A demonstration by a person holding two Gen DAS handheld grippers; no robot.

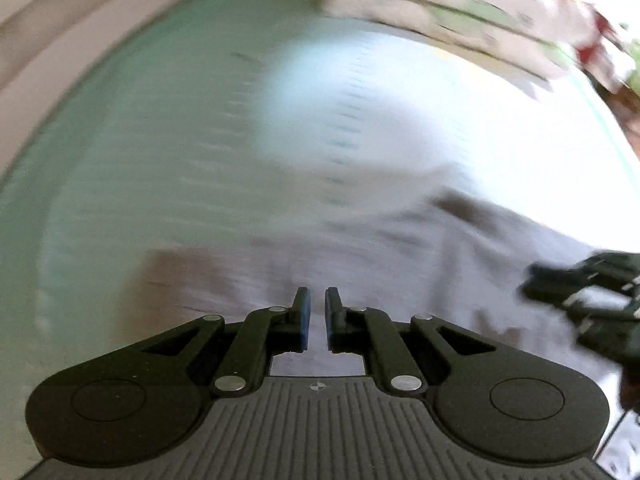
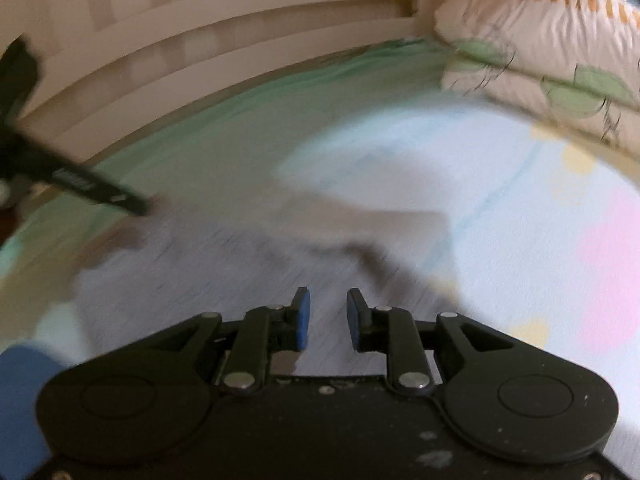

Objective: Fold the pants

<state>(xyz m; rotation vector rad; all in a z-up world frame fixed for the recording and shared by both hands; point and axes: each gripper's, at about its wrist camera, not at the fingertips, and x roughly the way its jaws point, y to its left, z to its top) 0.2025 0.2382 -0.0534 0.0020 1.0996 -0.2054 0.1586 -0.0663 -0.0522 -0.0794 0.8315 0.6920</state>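
The light grey pants (image 1: 400, 256) lie flat on the bed under both grippers; they also show in the right wrist view (image 2: 224, 264). Both views are blurred by motion. My left gripper (image 1: 317, 316) hovers over the grey cloth, its blue pads a narrow gap apart with nothing between them. My right gripper (image 2: 328, 320) is open and empty above the pants. The right gripper shows at the right edge of the left wrist view (image 1: 588, 304), and the left gripper at the left of the right wrist view (image 2: 80, 184).
The bed sheet (image 2: 500, 184) is pastel green, blue, pink and yellow. A cream headboard (image 2: 224, 40) runs along the far side. A folded quilt with green leaves (image 2: 552, 60) lies at the far right.
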